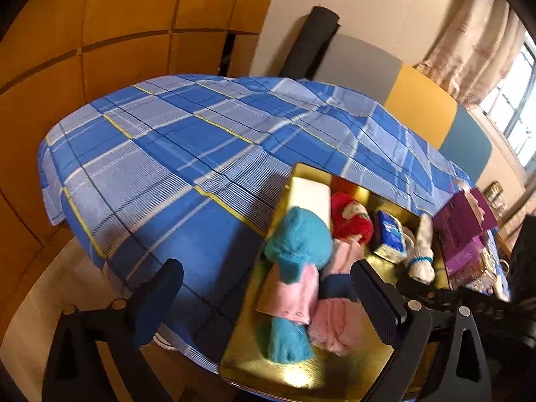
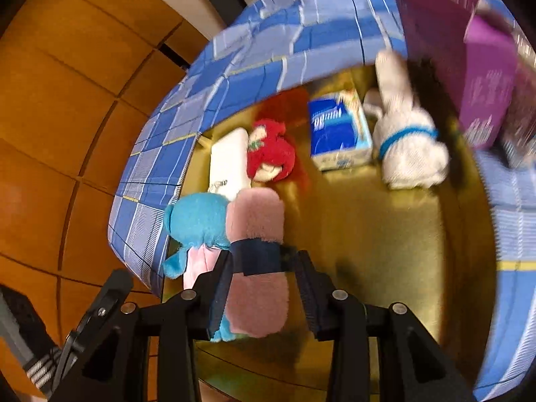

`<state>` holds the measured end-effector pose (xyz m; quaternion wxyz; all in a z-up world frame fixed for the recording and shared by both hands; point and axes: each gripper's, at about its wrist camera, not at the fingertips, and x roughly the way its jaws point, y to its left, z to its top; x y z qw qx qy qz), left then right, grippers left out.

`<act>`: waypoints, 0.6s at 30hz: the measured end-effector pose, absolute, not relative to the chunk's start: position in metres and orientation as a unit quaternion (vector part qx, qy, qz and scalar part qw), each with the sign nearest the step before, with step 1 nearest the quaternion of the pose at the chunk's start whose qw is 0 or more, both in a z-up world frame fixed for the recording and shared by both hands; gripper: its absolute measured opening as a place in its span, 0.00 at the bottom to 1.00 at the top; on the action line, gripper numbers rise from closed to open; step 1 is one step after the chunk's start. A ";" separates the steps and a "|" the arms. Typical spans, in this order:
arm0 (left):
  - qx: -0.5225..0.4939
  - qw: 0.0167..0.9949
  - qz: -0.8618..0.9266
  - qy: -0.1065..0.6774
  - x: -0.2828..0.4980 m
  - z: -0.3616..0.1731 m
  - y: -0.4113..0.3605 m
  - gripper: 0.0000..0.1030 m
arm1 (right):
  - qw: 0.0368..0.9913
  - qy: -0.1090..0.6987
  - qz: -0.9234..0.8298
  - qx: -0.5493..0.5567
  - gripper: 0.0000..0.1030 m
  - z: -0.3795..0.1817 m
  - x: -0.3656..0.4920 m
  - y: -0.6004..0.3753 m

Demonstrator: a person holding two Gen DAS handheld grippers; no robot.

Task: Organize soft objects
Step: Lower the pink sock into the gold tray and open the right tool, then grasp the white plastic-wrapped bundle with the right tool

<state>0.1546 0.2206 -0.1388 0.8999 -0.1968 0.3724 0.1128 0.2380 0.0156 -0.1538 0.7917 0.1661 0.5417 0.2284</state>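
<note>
A gold tray [image 1: 301, 375] [image 2: 385, 234] lies on the blue plaid tablecloth [image 1: 187, 154]. In it are a teal plush in a pink dress [image 1: 294, 244] [image 2: 197, 221], a pink rolled towel with a dark band [image 1: 331, 321] [image 2: 258, 231], a red plush [image 1: 351, 217] [image 2: 271, 154], a white pad [image 1: 311, 194] [image 2: 227, 164], a blue tissue pack [image 1: 390, 234] [image 2: 338, 127] and a white glove [image 1: 420, 251] [image 2: 408, 140]. My left gripper [image 1: 268, 298] is open over the tray's near left edge. My right gripper [image 2: 264, 268] straddles the pink towel at its band, its fingers [image 2: 221, 284] against the towel's sides.
A purple box [image 1: 462, 227] [image 2: 462, 67] stands beside the tray's far right. Wooden wall panels [image 1: 83, 33] lie behind the table. The table edge [image 1: 83, 234] drops off at left. A window and curtain [image 1: 485, 50] are at the far right.
</note>
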 end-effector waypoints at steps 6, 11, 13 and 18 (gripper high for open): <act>-0.186 0.909 0.070 0.366 0.155 -0.134 0.199 0.98 | 0.829 0.493 0.239 0.113 0.37 -0.121 0.225 -0.005; -0.160 0.912 0.045 0.374 0.156 -0.131 0.177 0.98 | 0.865 0.443 0.228 0.061 0.37 -0.095 0.211 -0.036; -0.155 0.913 0.032 0.377 0.157 -0.130 0.166 0.98 | 0.874 0.431 0.217 0.050 0.37 -0.089 0.209 -0.050; -0.140 0.914 0.000 0.381 0.157 -0.127 0.138 0.98 | 0.887 0.423 0.184 0.033 0.38 -0.088 0.210 -0.091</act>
